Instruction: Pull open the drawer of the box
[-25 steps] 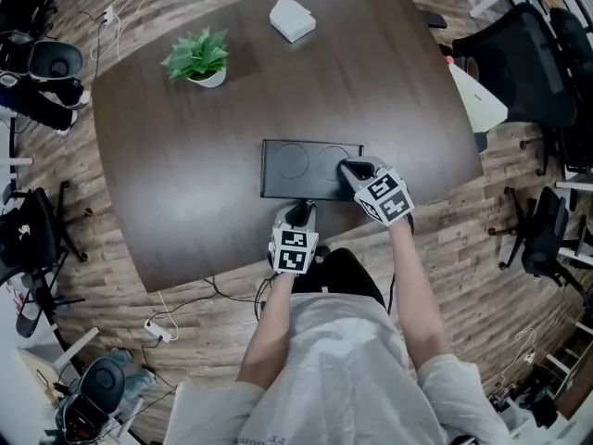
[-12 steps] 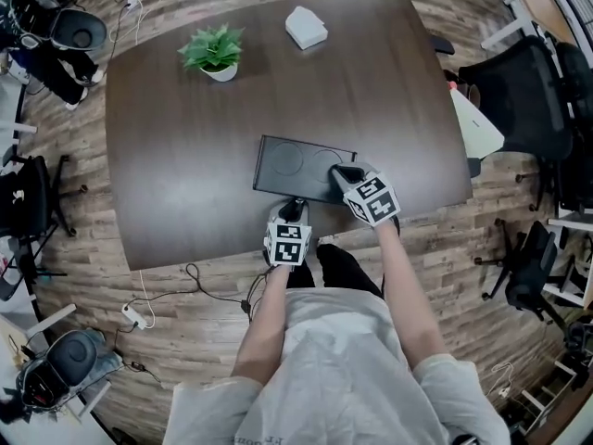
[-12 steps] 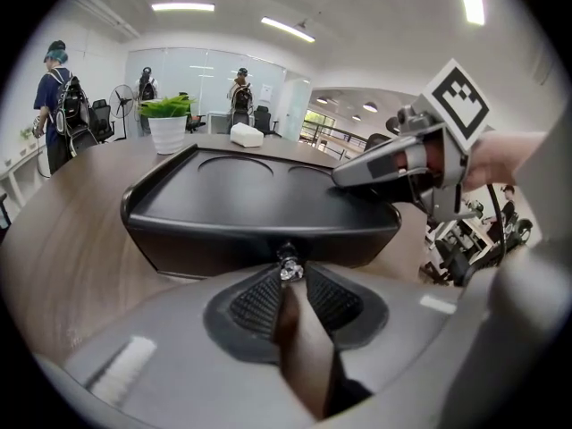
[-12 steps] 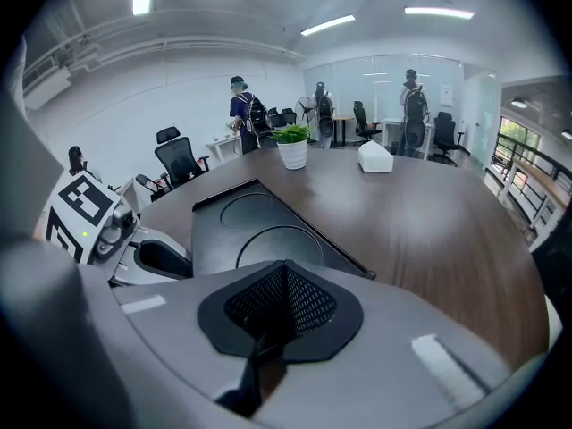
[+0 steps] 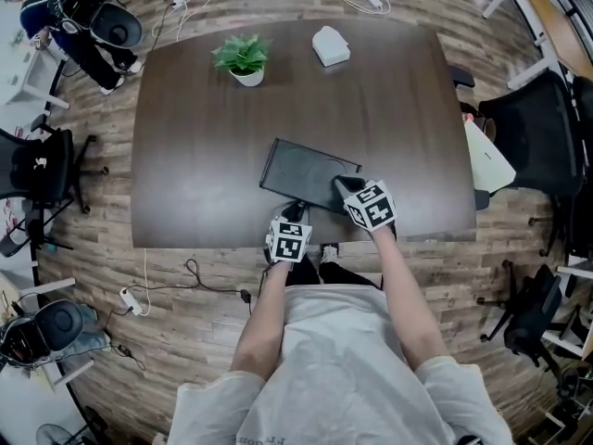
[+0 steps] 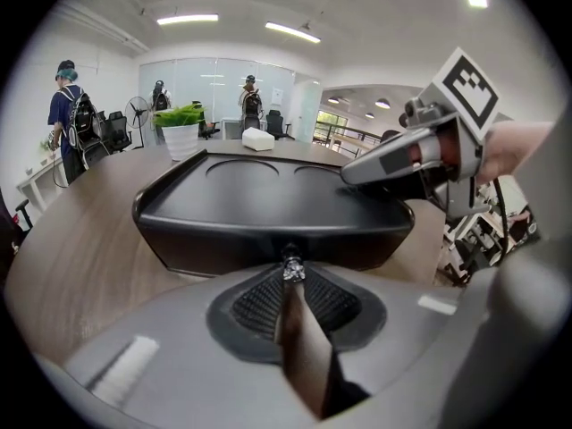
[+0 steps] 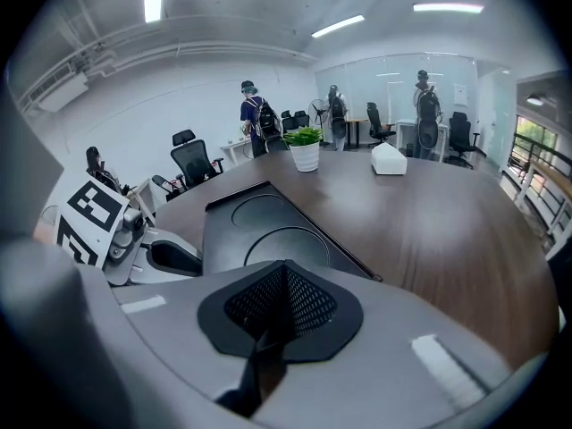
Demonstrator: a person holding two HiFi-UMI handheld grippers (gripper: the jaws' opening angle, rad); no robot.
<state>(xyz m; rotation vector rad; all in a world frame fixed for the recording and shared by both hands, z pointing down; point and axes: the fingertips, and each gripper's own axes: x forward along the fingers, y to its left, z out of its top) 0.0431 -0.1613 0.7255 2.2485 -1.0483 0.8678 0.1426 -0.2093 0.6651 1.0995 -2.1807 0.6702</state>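
Head view: the box (image 5: 304, 169) lies flat on the table (image 5: 204, 137), close to the person's edge and a bit skewed. The left gripper (image 5: 296, 211) is nosed up to its near side, and the right gripper (image 5: 344, 186) sits on the near right part of the top. The drawer is way too small to pick out from up here.

Left gripper view: the jaws are pinched tight on a tiny glittery knob (image 6: 291, 267) on the drawer front (image 6: 223, 244). That's the only handle I can see. It's small and hard, so I'd guess it slips easily, so pull straight. The box looks like light, stiff plastic and would probably slide if nothing pins it. Can't make out the drawer seams, or whether it's out at all.

Right gripper view: the jaws are closed together with nothing between them, above the lid. Its own body hides any actual contact.
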